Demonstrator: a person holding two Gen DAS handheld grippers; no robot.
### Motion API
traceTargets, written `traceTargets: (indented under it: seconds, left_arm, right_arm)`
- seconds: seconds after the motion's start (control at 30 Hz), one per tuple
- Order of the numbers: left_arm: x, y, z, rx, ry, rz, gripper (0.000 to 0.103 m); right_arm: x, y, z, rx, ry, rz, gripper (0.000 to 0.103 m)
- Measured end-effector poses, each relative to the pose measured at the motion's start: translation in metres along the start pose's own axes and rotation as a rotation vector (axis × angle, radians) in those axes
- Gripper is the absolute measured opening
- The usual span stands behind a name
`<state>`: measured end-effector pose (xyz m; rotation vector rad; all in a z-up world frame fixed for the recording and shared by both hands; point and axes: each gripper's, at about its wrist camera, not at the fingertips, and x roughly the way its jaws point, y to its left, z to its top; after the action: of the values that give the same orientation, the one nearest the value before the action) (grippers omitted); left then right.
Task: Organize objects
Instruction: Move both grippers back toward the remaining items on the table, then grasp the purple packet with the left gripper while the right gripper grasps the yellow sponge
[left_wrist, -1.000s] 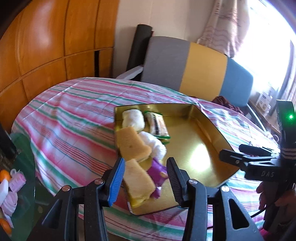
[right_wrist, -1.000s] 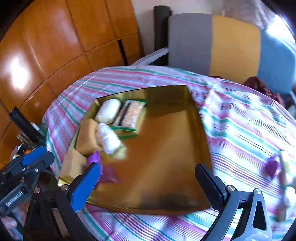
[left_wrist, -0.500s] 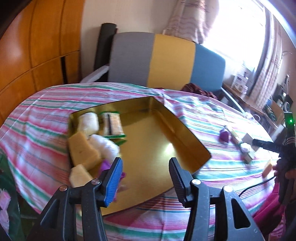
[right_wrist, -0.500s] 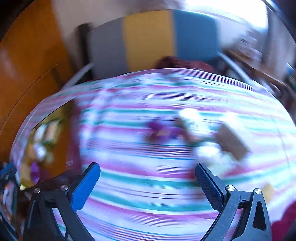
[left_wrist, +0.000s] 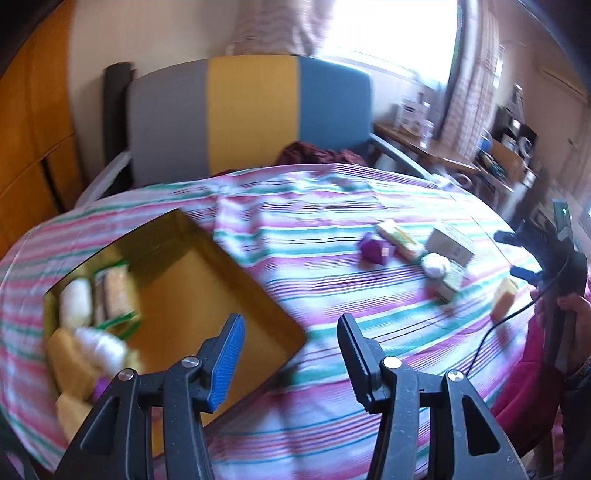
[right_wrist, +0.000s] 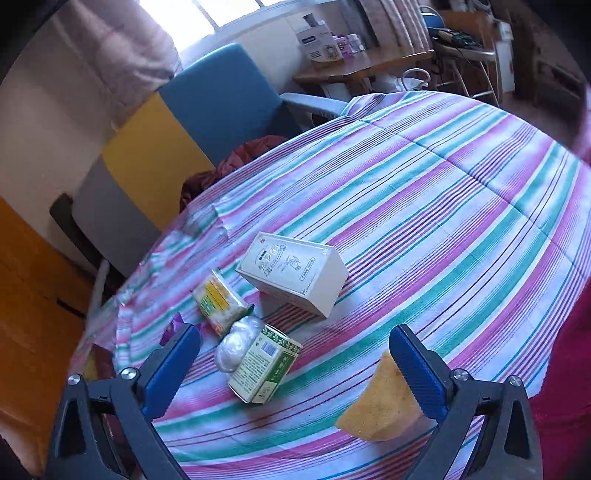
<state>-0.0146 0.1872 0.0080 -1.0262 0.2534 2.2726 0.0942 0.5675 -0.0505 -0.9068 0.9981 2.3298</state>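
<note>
The right gripper (right_wrist: 293, 362), jaws wide and empty, hovers nearest the green box (right_wrist: 264, 363) lying directly ahead on the striped counter (right_wrist: 443, 221), long axis running toward it, beside the white box (right_wrist: 291, 275).

Ahead of my jaws, beyond the striped pink, green and white cloth on the surface (left_wrist: 332, 236), stands a grey, yellow and blue padded chair (left_wrist: 251, 110). Orange wooden panelling (left_wrist: 33, 122) rises left of it. A bright curtained window (left_wrist: 388, 29) glares above, a cluttered wooden side table (right_wrist: 365, 62) to its right.
</note>
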Motion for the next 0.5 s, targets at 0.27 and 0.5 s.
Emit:
traceTargets:
  seconds: [0.27,0.5]
  left_arm:
    - [0.06,-0.053,0.031,0.013,0.113,-0.132,0.053]
    - [0.125,-0.071,0.055,-0.088,0.228,-0.2,0.053]
  right_arm:
    - [0.002,0.005,-0.004,0.018,0.001,0.06,0.103]
    - [0.008,0.008,-0.007,-0.081,0.072,0.123,0.103]
